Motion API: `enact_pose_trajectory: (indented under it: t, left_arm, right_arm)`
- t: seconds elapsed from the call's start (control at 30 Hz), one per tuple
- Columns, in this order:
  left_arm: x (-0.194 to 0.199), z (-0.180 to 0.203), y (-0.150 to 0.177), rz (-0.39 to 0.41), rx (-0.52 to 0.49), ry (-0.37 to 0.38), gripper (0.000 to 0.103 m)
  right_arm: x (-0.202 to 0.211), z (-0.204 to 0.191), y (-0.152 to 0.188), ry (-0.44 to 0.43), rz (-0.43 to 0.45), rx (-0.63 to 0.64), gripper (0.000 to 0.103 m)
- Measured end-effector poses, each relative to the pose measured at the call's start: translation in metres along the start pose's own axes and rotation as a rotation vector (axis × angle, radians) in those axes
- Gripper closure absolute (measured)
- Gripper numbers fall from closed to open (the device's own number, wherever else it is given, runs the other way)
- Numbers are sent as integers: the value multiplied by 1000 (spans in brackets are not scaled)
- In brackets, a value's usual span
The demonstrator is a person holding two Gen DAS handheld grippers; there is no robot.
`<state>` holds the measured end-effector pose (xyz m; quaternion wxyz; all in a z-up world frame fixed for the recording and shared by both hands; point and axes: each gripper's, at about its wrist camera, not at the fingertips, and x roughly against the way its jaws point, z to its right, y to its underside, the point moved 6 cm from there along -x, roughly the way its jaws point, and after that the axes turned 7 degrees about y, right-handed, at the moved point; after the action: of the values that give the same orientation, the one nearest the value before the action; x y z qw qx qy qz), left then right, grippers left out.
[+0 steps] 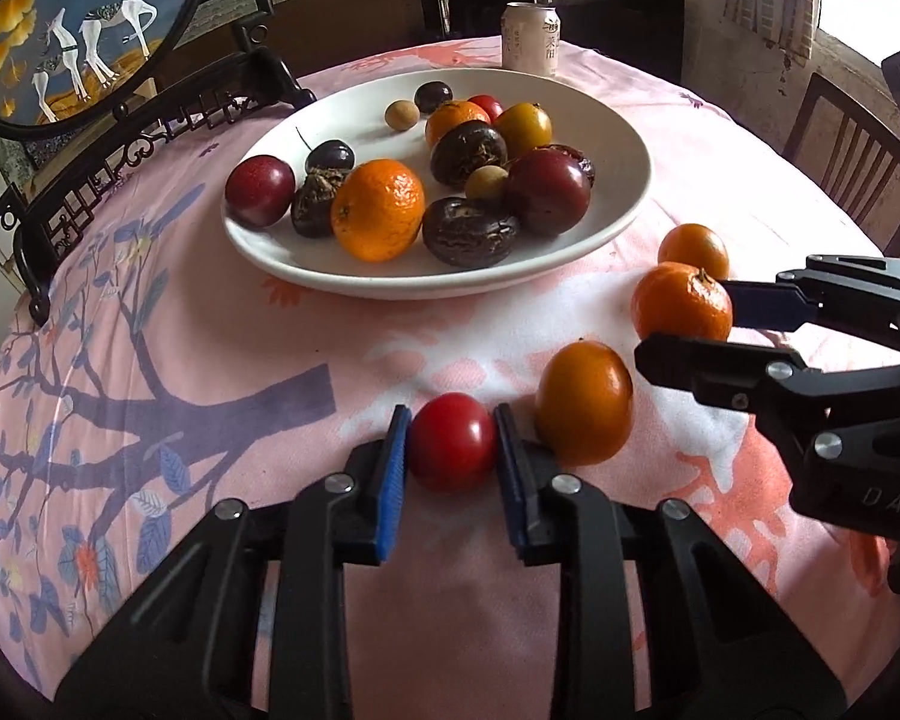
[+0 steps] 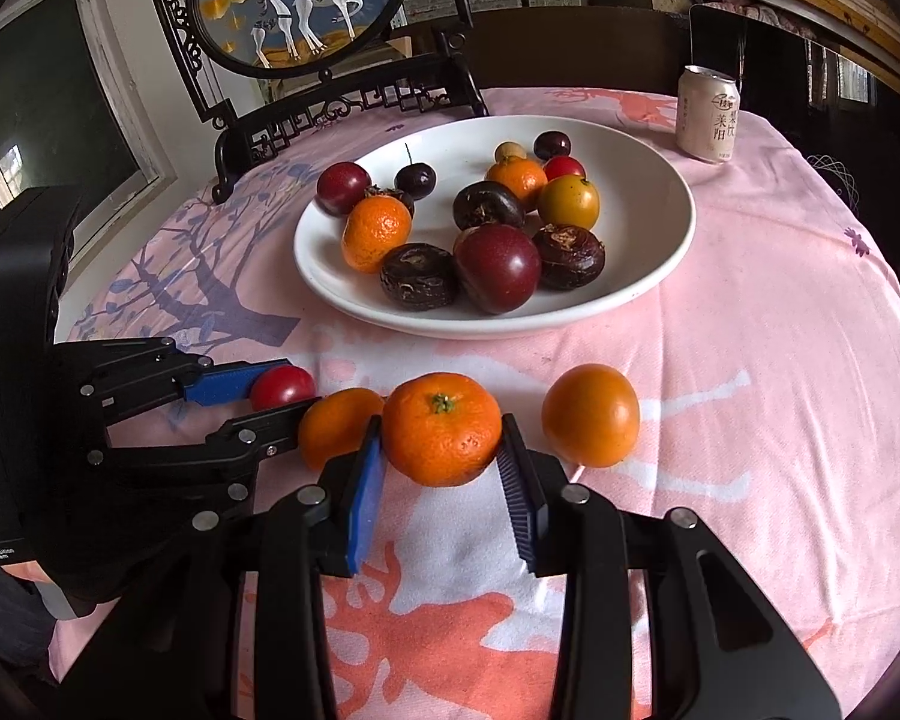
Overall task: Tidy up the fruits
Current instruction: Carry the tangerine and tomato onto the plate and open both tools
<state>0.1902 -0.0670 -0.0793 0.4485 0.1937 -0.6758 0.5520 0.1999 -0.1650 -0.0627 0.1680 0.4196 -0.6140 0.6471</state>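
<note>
A white plate (image 1: 621, 138) (image 2: 648, 180) holds several fruits: oranges, dark passion fruits, red plums, small brown ones. My left gripper (image 1: 453, 438) (image 2: 282, 393) is shut on a small red fruit (image 1: 453, 441) (image 2: 281, 387) resting on the tablecloth. My right gripper (image 2: 441, 441) (image 1: 687, 315) is shut on a mandarin (image 2: 441, 438) (image 1: 681, 300), also on the cloth. A smooth orange fruit (image 1: 583, 402) (image 2: 337, 423) lies between the two grippers. Another orange fruit (image 2: 591, 414) (image 1: 693, 249) lies to the right of the mandarin.
A drink can (image 1: 531, 39) (image 2: 708, 114) stands behind the plate. A framed deer screen on a black stand (image 1: 84, 24) (image 2: 300, 0) sits at the table's far left. A wooden chair (image 1: 852, 162) stands at the right. The pink flowered cloth (image 1: 150, 360) covers the round table.
</note>
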Motion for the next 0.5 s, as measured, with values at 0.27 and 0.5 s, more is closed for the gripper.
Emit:
enact_pose_trajectory:
  t: [0.27, 0.5]
  left_arm:
    - [48, -20, -18, 86, 65, -18, 75]
    - [43, -42, -80, 138, 188, -29, 75]
  right_arm:
    - [31, -3, -23, 3, 137, -22, 66]
    - [25, -12, -68, 27, 175, 21, 66]
